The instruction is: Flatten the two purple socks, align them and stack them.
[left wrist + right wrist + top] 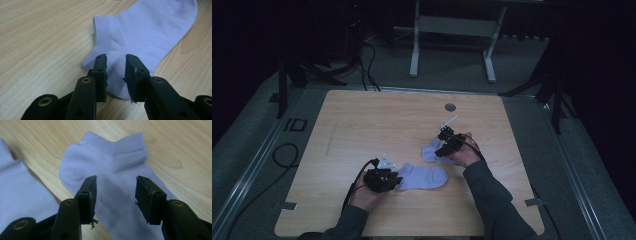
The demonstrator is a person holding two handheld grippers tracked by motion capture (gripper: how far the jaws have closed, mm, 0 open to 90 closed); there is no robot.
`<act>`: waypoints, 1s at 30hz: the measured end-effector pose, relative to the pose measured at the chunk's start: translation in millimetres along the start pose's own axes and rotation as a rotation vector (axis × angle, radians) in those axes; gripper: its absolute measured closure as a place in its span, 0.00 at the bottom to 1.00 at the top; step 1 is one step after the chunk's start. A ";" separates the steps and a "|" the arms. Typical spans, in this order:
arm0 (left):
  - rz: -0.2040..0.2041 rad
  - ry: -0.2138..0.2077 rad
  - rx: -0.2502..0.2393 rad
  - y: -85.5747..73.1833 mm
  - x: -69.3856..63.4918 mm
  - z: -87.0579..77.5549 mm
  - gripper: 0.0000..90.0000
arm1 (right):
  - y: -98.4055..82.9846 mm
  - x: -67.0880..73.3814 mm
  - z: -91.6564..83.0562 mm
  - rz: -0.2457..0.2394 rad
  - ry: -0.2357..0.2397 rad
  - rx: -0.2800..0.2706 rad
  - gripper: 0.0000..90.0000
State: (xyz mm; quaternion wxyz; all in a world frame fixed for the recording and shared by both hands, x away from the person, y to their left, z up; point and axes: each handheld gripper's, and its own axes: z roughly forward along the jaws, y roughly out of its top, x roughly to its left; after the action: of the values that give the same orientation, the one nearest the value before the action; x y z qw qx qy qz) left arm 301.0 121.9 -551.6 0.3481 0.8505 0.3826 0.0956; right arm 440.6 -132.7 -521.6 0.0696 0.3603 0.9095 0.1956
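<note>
Two pale lilac socks lie flat on the wooden desk (362, 125), both in the half nearer the person. The near sock (424, 176) lies close to the near edge, about midway along it; the far sock (432, 150) lies a little farther in and toward the right edge, just beside the first, and whether the two touch cannot be told from the high view.

The left claw (396, 180) sits at the left end of the near sock. In the left gripper view its jaws stand partly apart over the heel, just behind the ribbed cuff, with cloth (150, 30) showing in the gap; the pads do not press it. The toe end is cut off at the top edge of that view.

The right claw (443, 145) is over the far sock and covers much of it in the high view, where hand and sleeve hide the sock's right end. In the right gripper view the jaws stand wide, with the sock (112, 157) lying slack between and below them, ungripped. Its toe end is hidden behind the jaws; a strip of the other sock (17, 190) is cut off at the left edge.

The room beyond the desk is dark and hard to make out.
</note>
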 end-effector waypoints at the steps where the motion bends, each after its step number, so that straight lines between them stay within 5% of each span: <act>1: 0.005 0.001 0.005 0.0 0.1 0.4 0.79 | 1.1 0.0 1.2 0.001 -0.001 0.004 0.57; 11: 0.003 -0.001 0.001 1.7 -0.3 5.3 0.79 | 6.0 -0.7 12.5 0.023 -0.010 0.044 0.57; 17: 0.024 -0.002 0.000 4.2 -3.8 8.6 0.79 | 7.5 2.2 12.2 0.016 -0.032 0.059 0.68; 25: 0.034 -0.011 -0.007 6.1 -7.2 11.9 0.79 | 9.5 1.9 11.5 0.010 -0.034 0.078 0.94; 30: 0.033 -0.016 -0.009 6.2 -7.5 12.3 0.78 | 8.4 -1.1 11.1 0.016 -0.022 0.069 0.96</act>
State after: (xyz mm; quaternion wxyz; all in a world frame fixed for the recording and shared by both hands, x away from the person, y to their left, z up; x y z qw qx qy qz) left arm 304.7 107.3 -555.9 0.3534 0.8558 0.3652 0.0965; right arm 449.7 -124.4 -528.3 0.0654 0.3718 0.9119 0.1607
